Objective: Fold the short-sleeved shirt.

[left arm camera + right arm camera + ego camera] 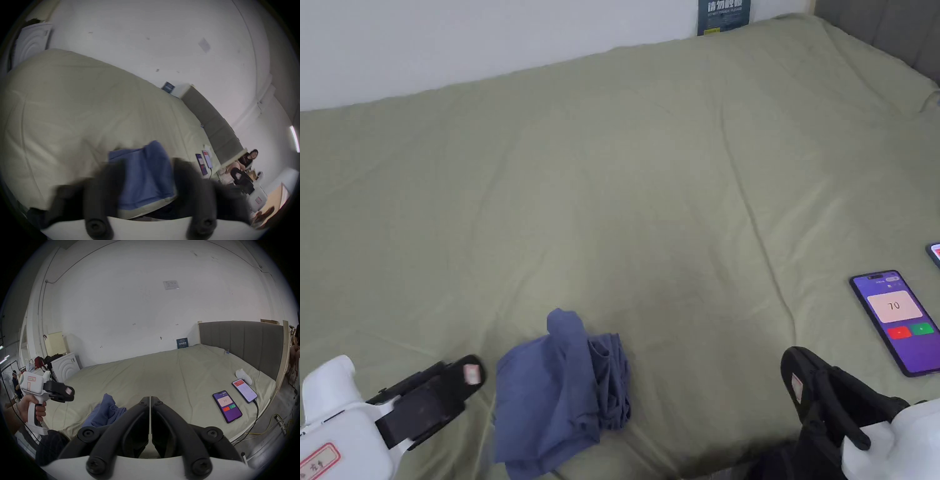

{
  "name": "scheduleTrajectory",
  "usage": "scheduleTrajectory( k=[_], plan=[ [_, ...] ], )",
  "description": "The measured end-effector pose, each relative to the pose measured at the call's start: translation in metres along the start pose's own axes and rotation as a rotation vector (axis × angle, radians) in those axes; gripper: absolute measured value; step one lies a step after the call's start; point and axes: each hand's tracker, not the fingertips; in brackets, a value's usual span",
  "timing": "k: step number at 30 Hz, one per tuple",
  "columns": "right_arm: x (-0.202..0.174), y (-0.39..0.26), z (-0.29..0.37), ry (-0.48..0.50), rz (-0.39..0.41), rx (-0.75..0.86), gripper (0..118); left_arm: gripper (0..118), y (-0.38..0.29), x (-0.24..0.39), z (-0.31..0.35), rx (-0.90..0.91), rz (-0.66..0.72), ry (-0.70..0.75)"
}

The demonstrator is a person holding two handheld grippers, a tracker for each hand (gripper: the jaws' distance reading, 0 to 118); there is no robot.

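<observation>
A blue short-sleeved shirt (559,394) lies crumpled in a heap near the front edge of the green bed sheet (650,187). My left gripper (464,378) hovers just left of the heap, apart from it. In the left gripper view, its jaws (148,162) stand wide apart and blurred, with the shirt (146,175) seen beyond them. My right gripper (797,375) is off to the shirt's right, well clear of it. Its jaws (150,398) are pressed together with nothing between them. The right gripper view has the shirt (105,410) and the hand-held left gripper (68,393).
Two lit phones (897,322) (934,253) lie on the sheet at the right, one on a cable (256,408). A white controller (244,378) sits near the grey headboard (240,344). A white wall runs behind the bed. A person (248,160) sits beyond the bed's end.
</observation>
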Motion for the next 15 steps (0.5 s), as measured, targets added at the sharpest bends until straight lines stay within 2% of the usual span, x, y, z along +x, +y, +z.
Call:
scheduleTrajectory(
  k=[1, 3, 6, 10, 12, 15],
  plan=[
    [-0.001, -0.001, -0.001, 0.004, 0.004, -0.004, 3, 5, -0.004, -0.008, -0.01, -0.007, 0.026, -0.009],
    [-0.002, -0.001, -0.002, 0.006, 0.01, -0.009, 3, 5, -0.009, -0.013, -0.037, -0.03, 0.05, -0.161],
    [-0.002, -0.002, -0.002, -0.005, 0.014, -0.015, 3, 5, -0.024, 0.005, -0.091, -0.081, 0.015, -0.249],
    [0.004, -0.002, -0.001, -0.044, 0.023, -0.021, 3, 5, -0.059, 0.027, -0.178, -0.206, 0.006, -0.28],
    [0.008, 0.0, 0.0, -0.061, 0.027, -0.025, 3, 4, -0.072, 0.024, -0.21, -0.236, -0.005, -0.234],
    [0.011, 0.003, -0.001, -0.075, 0.031, -0.035, 3, 5, -0.066, 0.035, -0.2, -0.219, 0.057, -0.258]
  ],
)
